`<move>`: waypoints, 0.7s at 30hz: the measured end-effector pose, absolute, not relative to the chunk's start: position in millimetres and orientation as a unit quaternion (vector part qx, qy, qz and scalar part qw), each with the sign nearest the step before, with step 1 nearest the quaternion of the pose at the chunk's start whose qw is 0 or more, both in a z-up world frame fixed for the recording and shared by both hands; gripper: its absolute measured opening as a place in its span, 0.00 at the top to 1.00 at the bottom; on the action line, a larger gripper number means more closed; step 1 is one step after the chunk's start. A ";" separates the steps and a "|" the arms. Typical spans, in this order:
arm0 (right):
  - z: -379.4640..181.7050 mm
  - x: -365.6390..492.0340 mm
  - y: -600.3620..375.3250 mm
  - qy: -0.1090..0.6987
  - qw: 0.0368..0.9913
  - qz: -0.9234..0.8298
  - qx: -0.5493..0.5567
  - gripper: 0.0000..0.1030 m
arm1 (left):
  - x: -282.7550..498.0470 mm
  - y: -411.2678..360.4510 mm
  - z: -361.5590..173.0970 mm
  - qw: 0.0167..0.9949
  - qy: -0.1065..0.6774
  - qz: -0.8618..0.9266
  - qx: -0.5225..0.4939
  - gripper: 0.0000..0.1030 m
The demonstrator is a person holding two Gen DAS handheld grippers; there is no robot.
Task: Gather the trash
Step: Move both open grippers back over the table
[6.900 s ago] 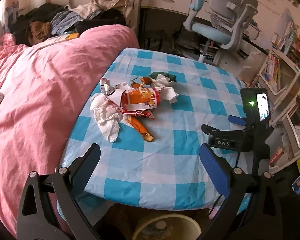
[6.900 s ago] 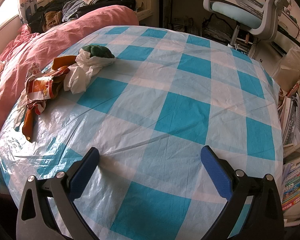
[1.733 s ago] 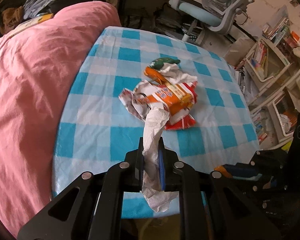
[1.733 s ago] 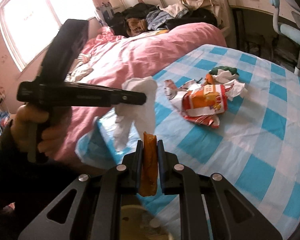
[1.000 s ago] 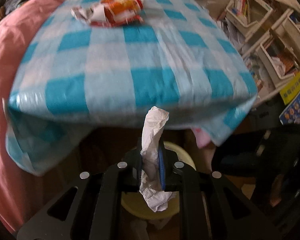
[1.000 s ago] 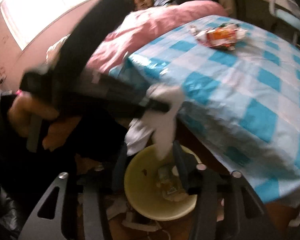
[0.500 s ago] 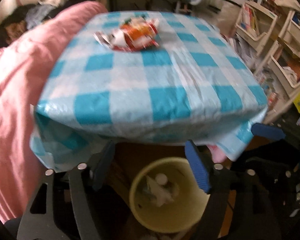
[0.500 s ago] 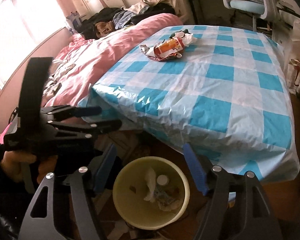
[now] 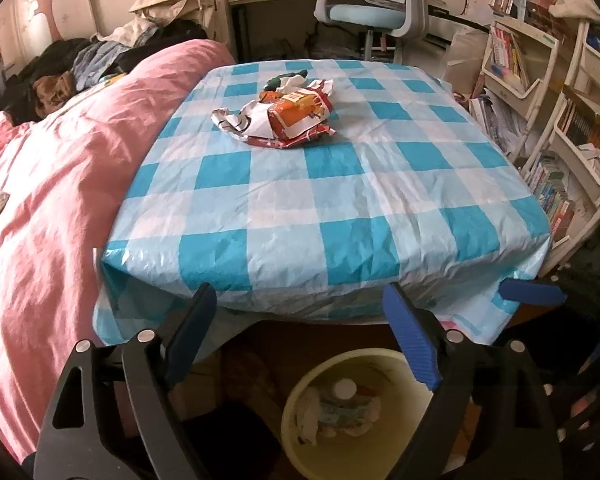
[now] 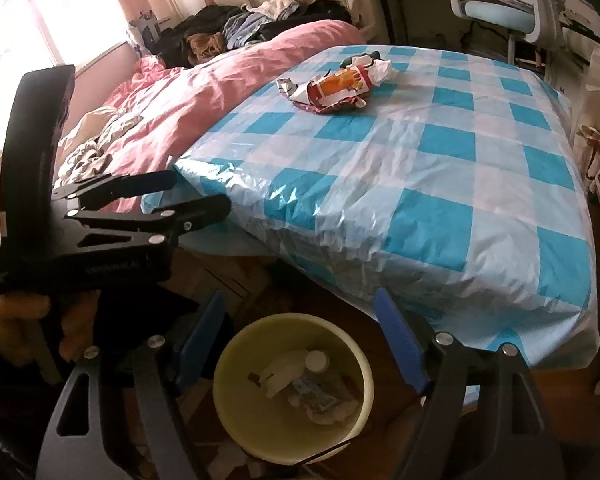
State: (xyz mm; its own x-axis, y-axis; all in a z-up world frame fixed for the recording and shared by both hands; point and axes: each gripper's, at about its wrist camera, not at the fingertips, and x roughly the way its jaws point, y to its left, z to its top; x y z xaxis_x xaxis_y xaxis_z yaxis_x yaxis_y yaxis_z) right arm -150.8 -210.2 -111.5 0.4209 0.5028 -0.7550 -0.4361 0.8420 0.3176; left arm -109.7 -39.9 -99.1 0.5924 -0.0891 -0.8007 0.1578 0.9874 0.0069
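Note:
A pile of trash lies on the far part of the blue-checked table: an orange and red snack wrapper (image 9: 296,118) (image 10: 336,86), crumpled white paper (image 9: 300,82) (image 10: 380,68) and a green scrap (image 9: 278,79). A pale yellow bin (image 9: 300,412) (image 10: 228,376) stands on the floor below the table's near edge, with white tissue and other scraps inside. My left gripper (image 9: 300,308) is open and empty above the bin; it also shows in the right wrist view (image 10: 198,194). My right gripper (image 10: 300,316) is open and empty over the bin.
The table's cloth (image 9: 340,208) hangs over the near edge. A bed with a pink duvet (image 9: 52,184) touches the table's left side. A blue office chair (image 9: 376,0) stands behind the table. Shelves of books (image 9: 560,120) line the right.
Both grippers opened and dropped the white tissue and the orange strip into the bin. Since half a second ago both have risen and tilted toward the table.

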 end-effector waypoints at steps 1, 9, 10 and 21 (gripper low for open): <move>-111.4 -150.1 -209.2 0.460 0.842 0.279 0.035 0.28 | -107.2 -38.4 -99.1 0.890 0.449 -0.074 0.028 0.20; -96.8 -134.9 -195.0 0.439 0.852 0.285 0.002 0.26 | -51.3 -5.8 -94.7 0.874 0.471 -0.063 -0.101 0.19; -94.8 -130.5 -191.0 0.436 0.852 0.288 -0.009 0.25 | -42.9 -3.9 -95.0 0.873 0.472 -0.061 -0.109 0.18; -90.7 -64.0 -166.9 0.430 0.850 0.297 -0.070 0.25 | 65.0 28.7 -122.6 0.837 0.498 0.001 -0.226 0.17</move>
